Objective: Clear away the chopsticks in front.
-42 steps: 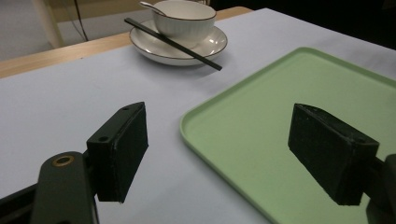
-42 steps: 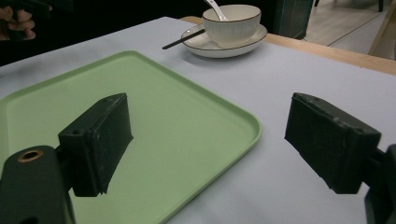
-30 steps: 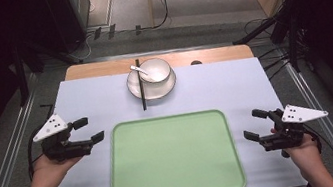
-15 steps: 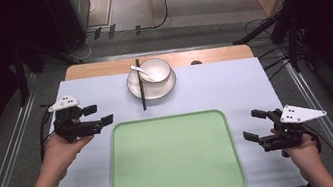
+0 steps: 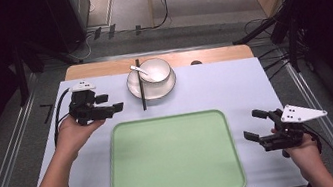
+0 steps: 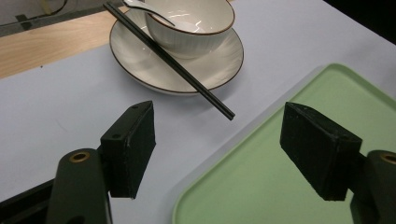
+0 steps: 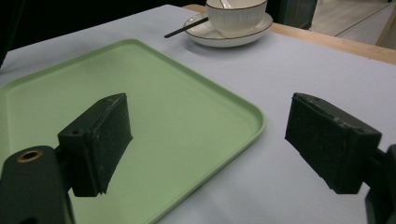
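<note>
Left gripper (image 5: 117, 106), jaws wide, just narrowing, nothing between them: align over the chopsticks (image 5: 141, 85) near the table's far edge before closing.

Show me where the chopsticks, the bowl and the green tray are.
chopsticks (image 6: 175, 65): left gripper view, mid-length, over the plate.
bowl (image 5: 156, 70): high view, inner wall.
tray (image 5: 174, 158): high view, bare floor.

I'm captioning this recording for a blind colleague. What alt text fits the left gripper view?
Two open black fingers frame the near end of a pair of black chopsticks, with nothing between them. The chopsticks lie across a white saucer holding a white bowl and spoon, on a pale table cover. A green tray's corner sits at lower right.
</note>
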A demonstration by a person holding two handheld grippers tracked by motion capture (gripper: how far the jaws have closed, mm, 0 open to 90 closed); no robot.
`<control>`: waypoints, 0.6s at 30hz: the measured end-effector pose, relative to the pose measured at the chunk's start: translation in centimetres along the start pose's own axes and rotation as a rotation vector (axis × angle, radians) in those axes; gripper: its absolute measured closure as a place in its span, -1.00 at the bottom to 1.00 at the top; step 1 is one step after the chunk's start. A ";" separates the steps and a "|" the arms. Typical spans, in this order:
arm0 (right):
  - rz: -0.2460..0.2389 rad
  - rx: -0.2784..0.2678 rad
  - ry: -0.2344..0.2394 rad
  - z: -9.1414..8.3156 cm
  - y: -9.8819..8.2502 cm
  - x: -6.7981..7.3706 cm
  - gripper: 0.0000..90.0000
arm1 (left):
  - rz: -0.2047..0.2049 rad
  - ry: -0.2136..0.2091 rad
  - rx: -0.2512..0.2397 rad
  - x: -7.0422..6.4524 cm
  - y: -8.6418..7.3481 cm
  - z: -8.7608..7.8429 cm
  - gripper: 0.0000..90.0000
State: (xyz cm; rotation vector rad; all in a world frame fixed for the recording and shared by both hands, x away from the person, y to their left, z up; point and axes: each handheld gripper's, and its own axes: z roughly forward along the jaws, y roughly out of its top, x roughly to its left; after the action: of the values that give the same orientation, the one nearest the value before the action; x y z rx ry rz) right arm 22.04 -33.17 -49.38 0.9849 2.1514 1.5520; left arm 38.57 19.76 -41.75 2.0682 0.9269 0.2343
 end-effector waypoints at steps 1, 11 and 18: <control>0.001 -0.002 -0.002 0.0 0.0 0.0 -0.67 | -0.004 0.002 0.000 0.1 0.2 0.2 -0.37; 0.011 -0.011 -0.004 -0.2 0.0 0.0 -0.67 | 0.001 0.017 0.068 0.1 2.2 2.6 -0.36; 0.017 -0.008 -0.003 -0.1 0.0 -0.1 -0.67 | 0.005 0.034 0.092 0.1 3.4 4.1 -0.37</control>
State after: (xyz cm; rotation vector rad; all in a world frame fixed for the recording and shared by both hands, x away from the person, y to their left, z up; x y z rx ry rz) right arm 22.01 -33.31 -49.36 1.0052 2.1385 1.5643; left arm 42.36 16.01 -41.82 2.1563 0.9695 0.2336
